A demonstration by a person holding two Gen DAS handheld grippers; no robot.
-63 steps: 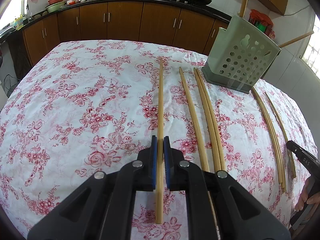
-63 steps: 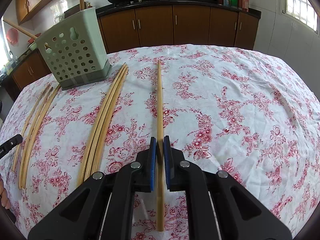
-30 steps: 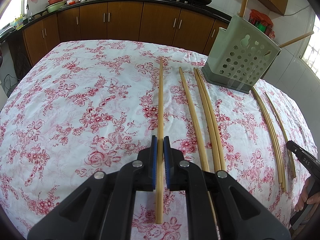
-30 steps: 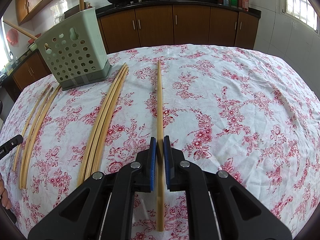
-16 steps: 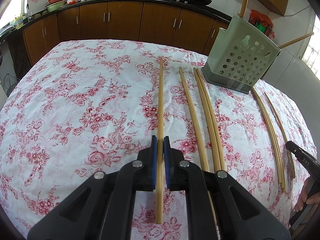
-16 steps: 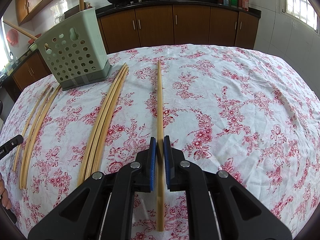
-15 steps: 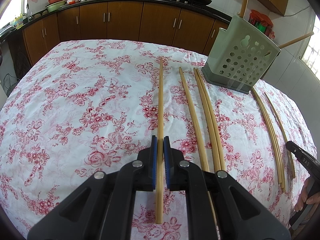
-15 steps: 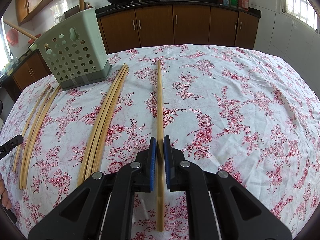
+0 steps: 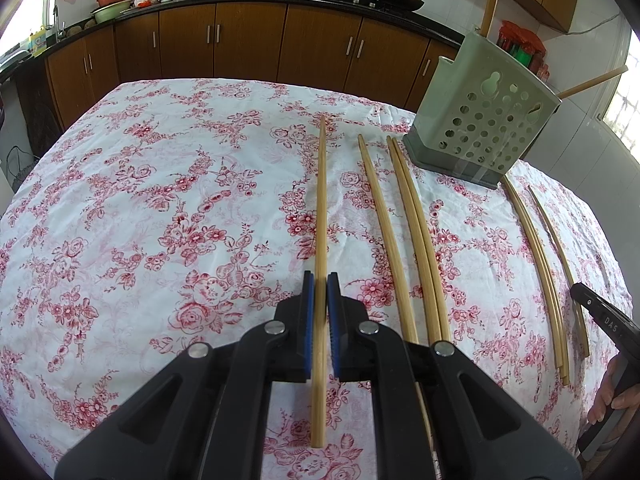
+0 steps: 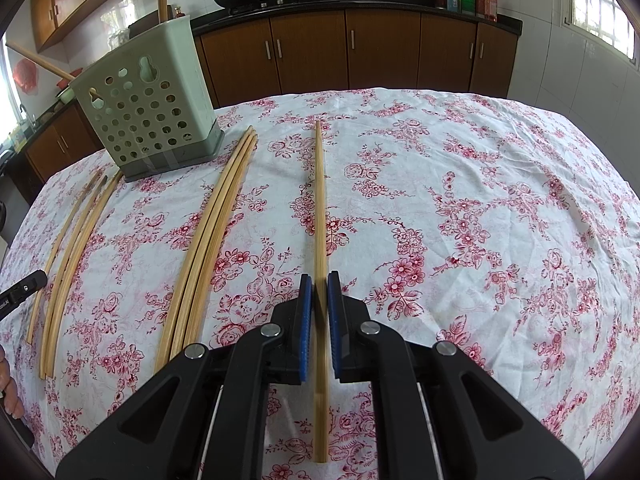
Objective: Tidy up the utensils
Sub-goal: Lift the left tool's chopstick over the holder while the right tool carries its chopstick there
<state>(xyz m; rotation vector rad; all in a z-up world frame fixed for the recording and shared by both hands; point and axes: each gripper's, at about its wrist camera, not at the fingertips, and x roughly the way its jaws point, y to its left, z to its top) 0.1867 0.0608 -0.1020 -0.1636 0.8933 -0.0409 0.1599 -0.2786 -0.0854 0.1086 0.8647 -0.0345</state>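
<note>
My left gripper [image 9: 320, 284] is shut on a long bamboo chopstick [image 9: 321, 200] that runs straight ahead over the floral tablecloth. My right gripper [image 10: 319, 286] is shut on another bamboo chopstick [image 10: 319, 200], also pointing straight ahead. A green perforated utensil holder [image 9: 482, 124] stands at the far right in the left wrist view and at the far left in the right wrist view [image 10: 148, 108], with chopsticks standing in it. Several loose chopsticks [image 9: 416, 224] lie on the cloth beside the holder; they also show in the right wrist view [image 10: 212, 232].
More chopsticks [image 9: 540, 248] lie past the holder near the table's right edge, seen at the left in the right wrist view [image 10: 76, 240]. The other gripper's tip [image 9: 600, 316] shows at the right. Brown kitchen cabinets [image 9: 248, 40] stand behind the table.
</note>
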